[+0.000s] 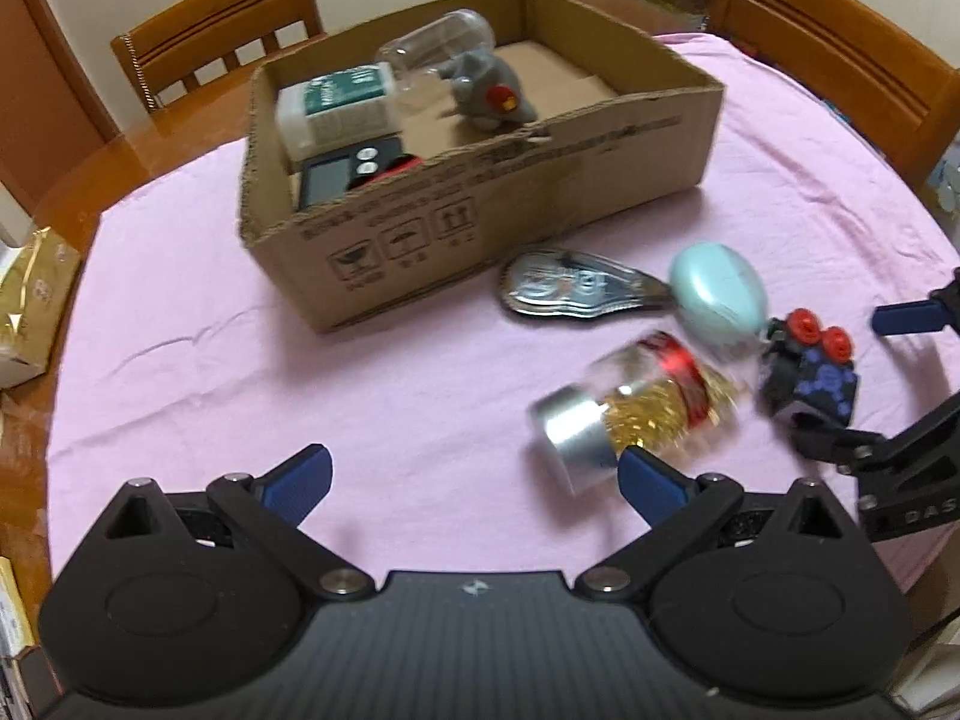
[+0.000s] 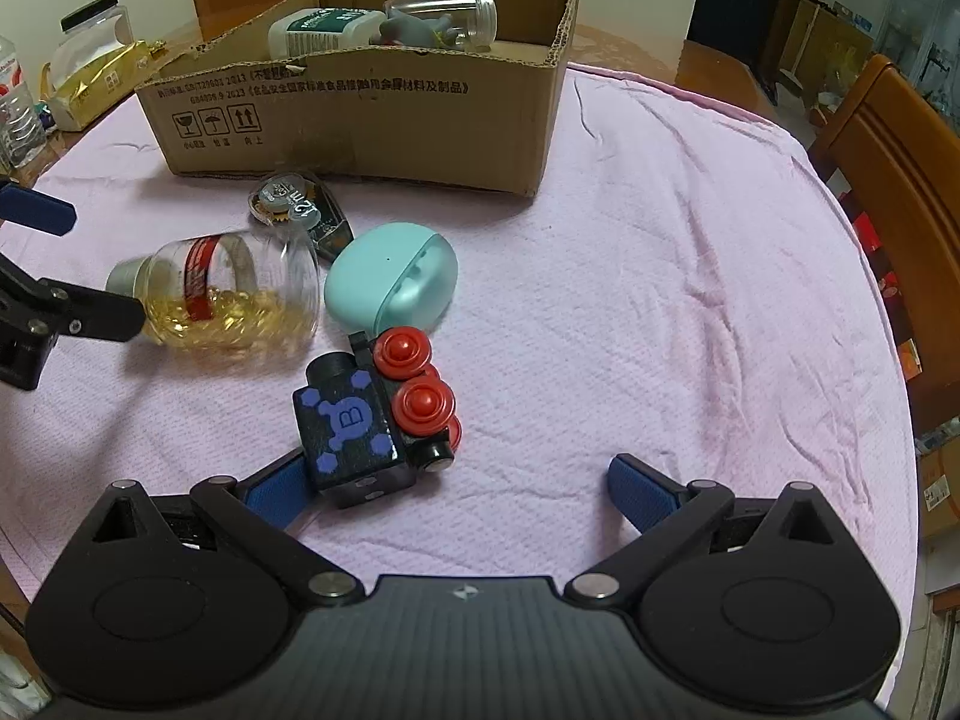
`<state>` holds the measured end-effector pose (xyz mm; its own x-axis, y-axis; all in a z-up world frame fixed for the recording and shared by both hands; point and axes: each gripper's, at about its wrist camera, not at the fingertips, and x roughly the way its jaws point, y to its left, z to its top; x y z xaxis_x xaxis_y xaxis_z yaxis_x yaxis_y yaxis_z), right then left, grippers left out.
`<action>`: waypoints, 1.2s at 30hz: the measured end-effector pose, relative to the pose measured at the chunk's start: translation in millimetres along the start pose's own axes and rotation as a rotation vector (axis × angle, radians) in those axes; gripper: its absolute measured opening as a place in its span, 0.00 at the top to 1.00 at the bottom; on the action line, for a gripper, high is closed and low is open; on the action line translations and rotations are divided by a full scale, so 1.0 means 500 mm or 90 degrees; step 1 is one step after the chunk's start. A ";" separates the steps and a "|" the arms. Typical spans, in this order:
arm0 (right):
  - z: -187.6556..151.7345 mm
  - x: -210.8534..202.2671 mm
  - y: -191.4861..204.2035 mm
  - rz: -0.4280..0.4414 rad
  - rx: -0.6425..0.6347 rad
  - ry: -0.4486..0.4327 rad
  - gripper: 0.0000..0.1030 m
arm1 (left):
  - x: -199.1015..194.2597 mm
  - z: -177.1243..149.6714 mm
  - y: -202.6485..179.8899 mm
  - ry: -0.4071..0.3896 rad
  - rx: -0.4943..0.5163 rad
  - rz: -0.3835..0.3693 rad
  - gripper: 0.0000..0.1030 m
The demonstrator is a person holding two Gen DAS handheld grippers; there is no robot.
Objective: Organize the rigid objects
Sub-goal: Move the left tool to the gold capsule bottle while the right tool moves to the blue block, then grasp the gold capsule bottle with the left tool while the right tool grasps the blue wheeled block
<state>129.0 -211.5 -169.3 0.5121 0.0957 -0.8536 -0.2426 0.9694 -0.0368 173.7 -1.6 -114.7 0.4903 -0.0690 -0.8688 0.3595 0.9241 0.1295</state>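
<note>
The left view is motion-blurred; the box (image 2: 384, 114) wall hides most of its contents. Left tongs (image 1: 474, 477), spread wide and empty, with the clear jar (image 2: 234, 294) of golden capsules lying on its side just beyond. Right tongs (image 2: 456, 489), also wide, empty; their left finger touches the black, purple-patterned toy block (image 2: 354, 426) with red knobs on the pink-clothed surface (image 2: 660, 300).
</note>
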 end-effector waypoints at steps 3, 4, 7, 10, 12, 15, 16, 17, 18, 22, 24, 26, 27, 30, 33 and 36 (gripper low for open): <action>-0.001 0.000 0.000 -0.001 0.003 -0.001 0.00 | 0.006 0.006 0.015 -0.007 -0.005 0.022 0.02; -0.001 0.000 0.000 -0.002 0.003 -0.001 0.00 | 0.006 0.009 0.019 -0.008 -0.007 0.025 0.02; 0.000 0.000 0.000 -0.002 0.002 0.000 0.00 | 0.002 0.014 0.022 -0.018 -0.004 0.018 0.02; 0.000 -0.001 0.000 -0.002 0.002 -0.001 0.00 | -0.002 0.005 0.014 -0.015 0.011 0.005 0.02; 0.001 0.000 0.000 -0.001 0.001 -0.001 0.00 | -0.001 -0.007 0.009 -0.004 0.024 0.000 0.02; 0.001 0.000 0.000 -0.001 0.000 0.000 0.00 | -0.004 -0.026 0.009 0.010 0.043 -0.011 0.02; 0.001 0.000 0.000 -0.001 -0.001 0.000 0.00 | -0.007 -0.033 0.009 0.011 0.050 -0.022 0.02; 0.001 0.000 0.000 -0.001 0.000 0.000 0.00 | -0.011 -0.039 0.006 0.010 0.061 -0.036 0.02; 0.001 0.000 0.000 0.000 0.000 0.000 0.00 | -0.014 -0.045 0.003 0.009 0.073 -0.049 0.02; 0.002 0.000 -0.001 0.000 0.000 0.001 0.00 | -0.007 -0.065 -0.027 0.004 0.131 -0.088 0.02; 0.002 0.000 -0.002 0.000 0.002 0.002 0.00 | 0.004 -0.071 -0.038 0.007 0.144 -0.102 0.02; 0.003 0.000 -0.002 -0.001 0.004 0.003 0.00 | 0.018 -0.074 -0.041 0.009 0.145 -0.123 0.02; 0.004 0.000 -0.001 -0.001 0.004 0.004 0.00 | 0.024 -0.076 -0.042 0.007 0.142 -0.131 0.01; 0.005 0.000 -0.001 -0.002 0.005 0.007 0.00 | 0.036 -0.074 -0.033 -0.007 0.128 -0.157 0.00; 0.007 0.001 -0.001 -0.004 0.011 0.011 0.00 | 0.040 -0.070 -0.032 -0.020 0.142 -0.166 0.00; 0.007 0.001 -0.001 -0.008 0.018 0.012 0.00 | 0.043 -0.070 -0.029 -0.039 0.147 -0.172 0.00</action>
<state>132.1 -210.9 -167.9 0.4985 0.0800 -0.8632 -0.2136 0.9764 -0.0328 151.3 -3.5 -151.7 0.3970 -0.3280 -0.8572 0.6491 0.7606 0.0095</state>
